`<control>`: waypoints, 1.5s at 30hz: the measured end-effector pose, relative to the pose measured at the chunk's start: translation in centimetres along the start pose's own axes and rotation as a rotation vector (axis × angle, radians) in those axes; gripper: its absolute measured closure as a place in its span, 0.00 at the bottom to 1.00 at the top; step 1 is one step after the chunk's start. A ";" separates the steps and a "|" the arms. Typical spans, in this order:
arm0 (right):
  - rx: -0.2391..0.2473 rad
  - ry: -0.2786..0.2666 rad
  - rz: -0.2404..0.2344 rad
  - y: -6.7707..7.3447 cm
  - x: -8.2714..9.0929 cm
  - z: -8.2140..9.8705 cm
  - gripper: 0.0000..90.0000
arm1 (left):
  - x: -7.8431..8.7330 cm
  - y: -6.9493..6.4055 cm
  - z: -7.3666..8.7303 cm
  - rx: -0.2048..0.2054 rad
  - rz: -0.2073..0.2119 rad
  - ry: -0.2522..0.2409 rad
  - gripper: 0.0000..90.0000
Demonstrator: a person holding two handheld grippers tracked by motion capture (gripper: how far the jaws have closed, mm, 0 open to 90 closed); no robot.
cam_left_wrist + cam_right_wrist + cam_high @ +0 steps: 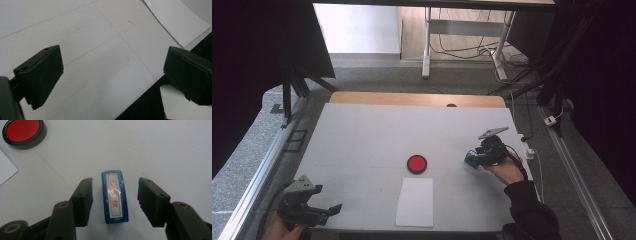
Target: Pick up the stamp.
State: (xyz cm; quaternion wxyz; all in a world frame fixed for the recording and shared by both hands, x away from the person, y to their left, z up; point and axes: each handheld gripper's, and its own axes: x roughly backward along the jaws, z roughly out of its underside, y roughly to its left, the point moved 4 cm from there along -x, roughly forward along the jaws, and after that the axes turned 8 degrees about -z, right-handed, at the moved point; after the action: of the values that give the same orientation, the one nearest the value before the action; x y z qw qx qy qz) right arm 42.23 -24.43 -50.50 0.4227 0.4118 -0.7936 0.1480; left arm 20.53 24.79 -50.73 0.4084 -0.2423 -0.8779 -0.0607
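The right gripper straddles the blue stamp, which lies flat on the white table; its jaws stand clear of both long sides, so centre them and close evenly for a square grip. Farther off sit the red ink pad and paper sheet. The left gripper waits open at the table's near edge.

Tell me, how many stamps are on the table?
1: a blue stamp lies on the table's right side, between the right gripper's open fingers, right of the red ink pad.
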 end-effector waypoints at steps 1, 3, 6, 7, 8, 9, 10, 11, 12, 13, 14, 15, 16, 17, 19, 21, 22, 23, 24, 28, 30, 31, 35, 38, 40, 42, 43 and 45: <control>0.002 0.006 -0.003 0.0 0.0 0.0 0.56 | 0.0 0.0 0.0 -0.001 0.000 0.001 0.03; 0.004 0.008 -0.003 -0.1 0.0 0.0 0.59 | 0.0 0.0 0.0 -0.002 0.001 0.003 0.03; 0.005 0.009 -0.005 -0.1 0.0 0.0 0.61 | 0.0 0.0 0.0 -0.002 0.001 0.004 0.03; 0.006 0.007 -0.012 -0.1 0.0 0.0 0.65 | 0.0 0.0 0.0 -0.002 -0.002 0.003 0.03; 0.005 0.005 -0.016 -0.1 0.0 0.0 0.67 | 0.0 0.0 0.0 -0.002 -0.002 0.003 0.03; 0.006 0.005 -0.019 -0.1 0.0 0.0 0.70 | 0.0 0.0 0.0 -0.004 -0.002 0.003 0.03; 0.006 0.007 -0.022 -0.1 0.0 0.0 0.74 | -0.1 0.0 0.0 -0.005 -0.003 0.004 0.03; 0.010 0.013 -0.025 -0.1 0.0 0.0 0.76 | -0.1 0.0 0.0 -0.005 -0.003 0.004 0.03; 0.013 0.018 -0.023 -0.2 0.0 0.1 0.77 | -0.1 0.0 0.0 -0.005 -0.003 0.004 0.03; 0.013 0.016 -0.018 -0.1 0.0 0.0 0.78 | -0.1 0.0 0.0 -0.005 -0.003 0.004 0.03; 0.017 0.017 -0.014 -0.1 0.0 0.0 0.79 | -0.1 0.0 0.0 -0.004 -0.003 0.005 0.03; 0.017 0.019 -0.011 -0.1 0.0 0.0 0.79 | -0.1 0.0 0.0 -0.004 -0.003 0.004 0.03; 0.017 0.019 -0.011 -0.1 0.0 0.0 0.79 | -0.1 0.0 0.0 -0.004 -0.003 0.004 0.03; 0.018 0.018 -0.010 -0.1 0.0 0.0 0.79 | -0.1 0.0 0.0 -0.004 -0.003 0.005 0.03; 0.022 0.019 -0.012 -0.1 0.1 0.0 0.79 | -0.1 0.0 0.0 -0.004 -0.003 0.005 0.03; 0.029 0.016 -0.012 0.0 0.1 0.0 0.79 | -0.1 0.0 0.0 -0.004 -0.003 0.005 0.04; 0.032 0.015 -0.016 0.0 0.2 -0.1 0.79 | -0.1 0.0 0.0 -0.004 -0.003 0.005 0.04; 0.032 0.015 -0.016 0.0 0.2 -0.1 0.79 | -0.1 0.0 0.0 -0.004 -0.003 0.005 0.04; 0.041 0.010 -0.008 0.1 0.4 -0.1 0.79 | -0.1 0.0 0.0 -0.004 -0.003 0.005 0.04; 0.039 -0.004 -0.007 0.3 0.6 -0.2 0.79 | -0.1 0.0 0.0 -0.004 -0.003 0.004 0.04; 0.041 -0.007 -0.009 0.4 0.7 -0.2 0.79 | 0.0 0.0 0.0 -0.004 -0.004 0.004 0.04; 0.036 -0.016 -0.012 0.5 0.8 -0.2 0.79 | 0.0 0.0 0.0 -0.004 -0.004 0.003 0.04; 0.041 -0.036 -0.013 0.8 1.2 -0.3 0.79 | 0.0 0.0 0.0 -0.004 -0.004 0.003 0.04; 0.051 -0.044 -0.013 1.0 1.6 -0.3 0.79 | 0.0 0.0 0.0 -0.003 -0.002 0.003 0.04; 0.059 -0.053 -0.021 1.2 1.8 -0.3 0.79 | 0.0 0.0 0.0 -0.003 -0.001 0.003 0.04; 0.059 -0.059 -0.023 1.3 2.1 -0.3 0.79 | 0.0 0.0 0.0 -0.003 -0.002 0.003 0.04; 0.054 -0.066 -0.025 1.5 2.2 -0.3 0.79 | 0.0 0.0 0.0 -0.003 -0.002 0.003 0.04; 0.052 -0.075 -0.026 1.8 2.4 -0.4 0.79 | 0.0 0.0 0.0 0.000 -0.001 0.004 0.04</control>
State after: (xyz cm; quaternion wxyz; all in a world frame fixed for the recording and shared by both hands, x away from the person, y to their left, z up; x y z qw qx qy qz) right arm 40.30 -24.43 -48.15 0.3836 0.4380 -0.7995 0.1475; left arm 20.54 24.77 -50.73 0.4101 -0.2419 -0.8773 -0.0612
